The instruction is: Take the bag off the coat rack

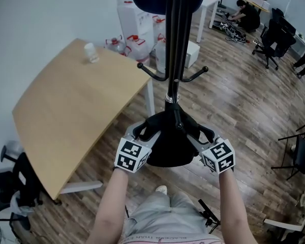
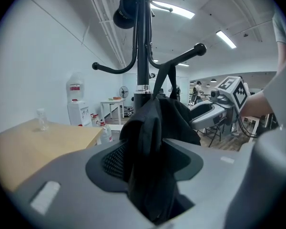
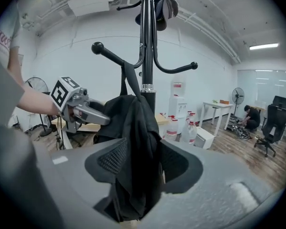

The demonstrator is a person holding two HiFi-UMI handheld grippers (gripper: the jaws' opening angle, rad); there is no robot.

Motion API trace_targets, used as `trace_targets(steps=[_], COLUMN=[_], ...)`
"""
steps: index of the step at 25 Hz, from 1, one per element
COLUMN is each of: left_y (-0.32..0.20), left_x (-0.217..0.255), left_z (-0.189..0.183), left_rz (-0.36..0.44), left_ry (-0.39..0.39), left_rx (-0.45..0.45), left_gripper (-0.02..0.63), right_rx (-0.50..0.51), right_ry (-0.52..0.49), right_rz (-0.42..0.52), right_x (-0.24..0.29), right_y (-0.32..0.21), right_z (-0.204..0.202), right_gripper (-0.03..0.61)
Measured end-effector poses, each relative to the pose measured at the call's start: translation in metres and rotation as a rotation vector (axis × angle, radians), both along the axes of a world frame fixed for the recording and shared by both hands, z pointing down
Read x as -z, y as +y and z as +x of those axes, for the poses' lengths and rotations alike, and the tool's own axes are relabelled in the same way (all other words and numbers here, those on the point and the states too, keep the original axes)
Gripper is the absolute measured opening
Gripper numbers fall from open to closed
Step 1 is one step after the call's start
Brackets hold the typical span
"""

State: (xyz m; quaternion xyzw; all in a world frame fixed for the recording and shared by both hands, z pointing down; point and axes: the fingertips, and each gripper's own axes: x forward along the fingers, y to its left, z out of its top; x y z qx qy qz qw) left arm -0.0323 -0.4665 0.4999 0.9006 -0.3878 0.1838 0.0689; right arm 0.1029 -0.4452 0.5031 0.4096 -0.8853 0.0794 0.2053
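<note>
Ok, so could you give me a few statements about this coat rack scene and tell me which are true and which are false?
1. The black bag hangs by its strap from the coat rack. True.
2. Only the left gripper is at the bag. False: the right gripper is there too, and each has bag fabric between its jaws.
3. Nothing stands on the wooden table. False: a small clear bottle stands near its far end.
4. A dark hat hangs near the top of the rack. True.
5. The floor is carpeted. False: it is wood planking.
</note>
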Motion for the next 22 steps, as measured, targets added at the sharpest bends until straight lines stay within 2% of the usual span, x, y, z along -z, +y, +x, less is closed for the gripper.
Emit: trace_targets(steps=[5,9,14,18,22], left_y=[-0.009,-0.01,-0.01,-0.01,-0.002], left_x=[-0.007,-0.01,-0.008,-0.003,0.0], left_z=[0.003,0.008,0.007,0.002,-0.002], left_rz=[0.0,-0.007,0.009,-0.003,0.0], left_ry=[0.012,0.046,0.033,0.084,0.097], left_rx=[-0.003,-0.021,-0.034,-0.005,0.005], left_gripper=[0.236,0.195,0.106,0.077,0.071], right_rx=[0.054,0.042,-0.043,-0.113,-0.152], right_ry=[-0.042,-0.071,-0.069,-0.073,-0.08], right_rz=[-0.072,-0.07,-0.041,-0.009,0.003], right_x=[-0.012,-0.017,-0.014,-0.009,-0.005], right_y=[-0.013,-0.02,-0.023,-0.023,-0.014], right_z=[-0.008,-0.013,-0.007,-0.002,0.003], right_gripper=[0.23,0.229,0.074,0.051,0.046])
